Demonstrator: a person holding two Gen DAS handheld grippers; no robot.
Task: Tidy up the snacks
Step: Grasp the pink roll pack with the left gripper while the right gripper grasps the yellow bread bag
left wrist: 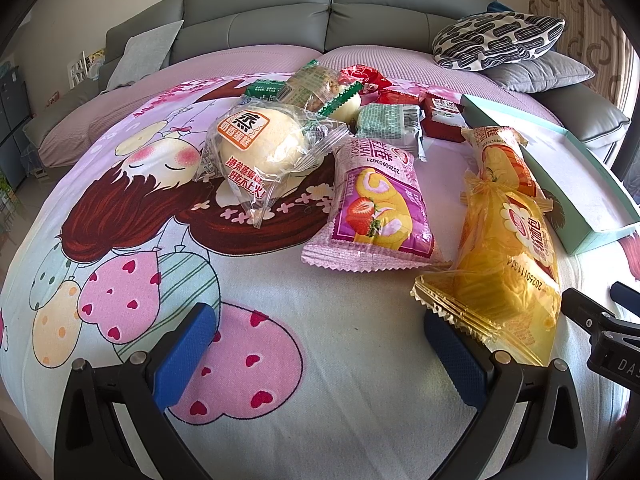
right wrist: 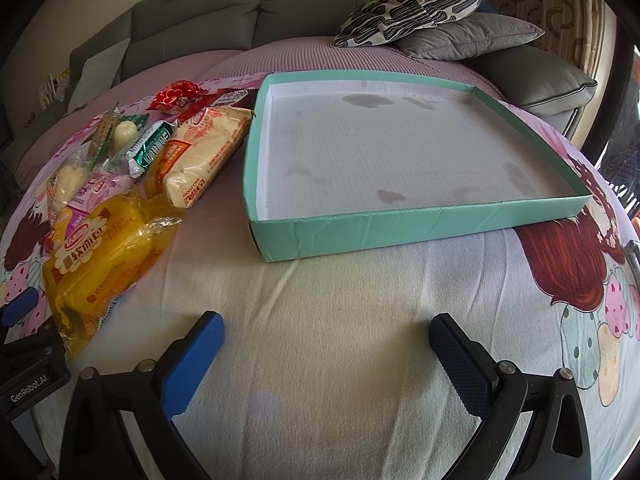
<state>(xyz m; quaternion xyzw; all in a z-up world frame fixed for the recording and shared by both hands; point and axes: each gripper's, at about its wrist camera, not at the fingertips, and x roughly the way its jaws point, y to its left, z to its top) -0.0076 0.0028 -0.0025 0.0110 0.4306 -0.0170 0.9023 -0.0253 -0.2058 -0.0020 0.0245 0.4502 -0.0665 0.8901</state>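
Several wrapped snacks lie on a cartoon-print cloth: a clear-bagged bun [left wrist: 260, 148], a pink strawberry roll pack [left wrist: 376, 204], a yellow bread pack [left wrist: 504, 264] [right wrist: 100, 252], and small green and red packs [left wrist: 396, 120] behind. A shallow teal box [right wrist: 400, 228] with a stained white floor stands to the right, its corner in the left wrist view [left wrist: 592, 232]. My left gripper [left wrist: 320, 344] is open and empty before the snacks, its right finger beside the yellow pack. My right gripper [right wrist: 326, 356] is open and empty in front of the box.
A grey sofa [left wrist: 280, 12] runs behind, with a patterned cushion [right wrist: 416, 4] on a grey cushion [right wrist: 472, 36] at the right. A beige cracker pack [right wrist: 204, 152] lies next to the box's left wall. The other gripper's body [left wrist: 608, 336] shows at the right edge.
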